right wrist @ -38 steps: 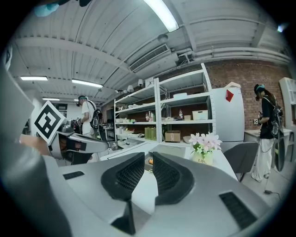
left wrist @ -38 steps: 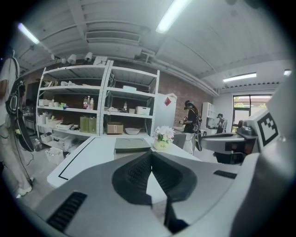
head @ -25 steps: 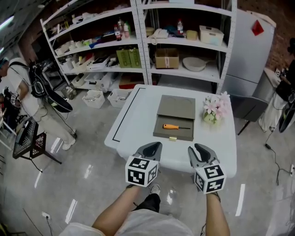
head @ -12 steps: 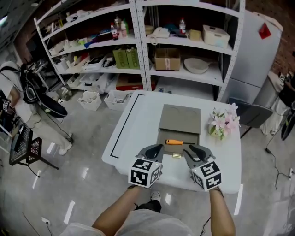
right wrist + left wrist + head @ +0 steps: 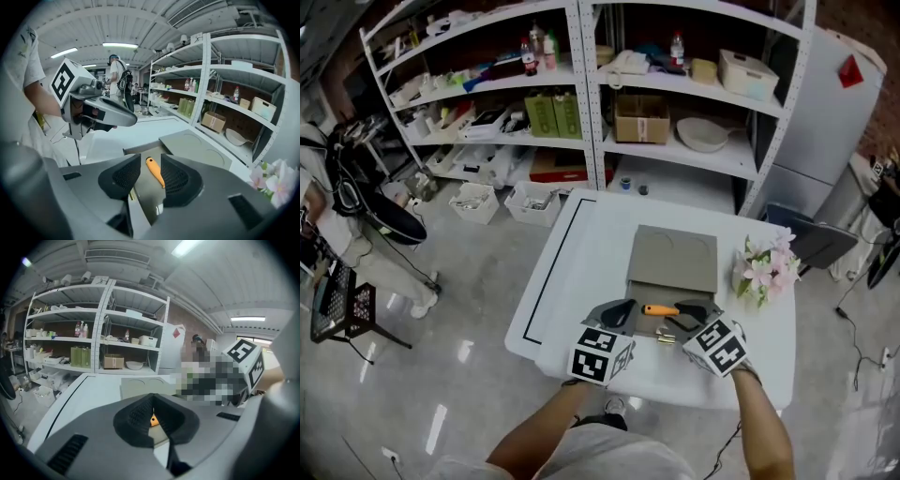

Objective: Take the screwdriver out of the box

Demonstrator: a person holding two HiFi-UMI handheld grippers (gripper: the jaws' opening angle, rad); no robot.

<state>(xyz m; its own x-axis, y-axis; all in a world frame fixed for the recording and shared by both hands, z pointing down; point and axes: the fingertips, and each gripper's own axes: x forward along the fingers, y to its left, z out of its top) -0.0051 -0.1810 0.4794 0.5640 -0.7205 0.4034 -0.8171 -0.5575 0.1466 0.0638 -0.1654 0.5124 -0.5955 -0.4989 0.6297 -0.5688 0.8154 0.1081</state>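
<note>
**Two hand-held grippers at the open box, screwdriver not yet lifted**

A flat grey-green box lies open on the white bench, right of centre. Its lid is folded back towards the far edge and its shallow tray is at the near edge. The orange-handled screwdriver lies crosswise in the tray, untouched.

The right hand-held gripper reaches in over the near edge, pointing downward. Its jaws are opening. The orange handle shows in the gap between the dark ribbed pads, but neither pad presses on it.

The left hand-held gripper hangs just beside it, towards the left edge. Its jaws are drawn together to a narrow slit with nothing held.

A bunch of pink artificial flowers stands near the right edge, apart from the box.
</note>
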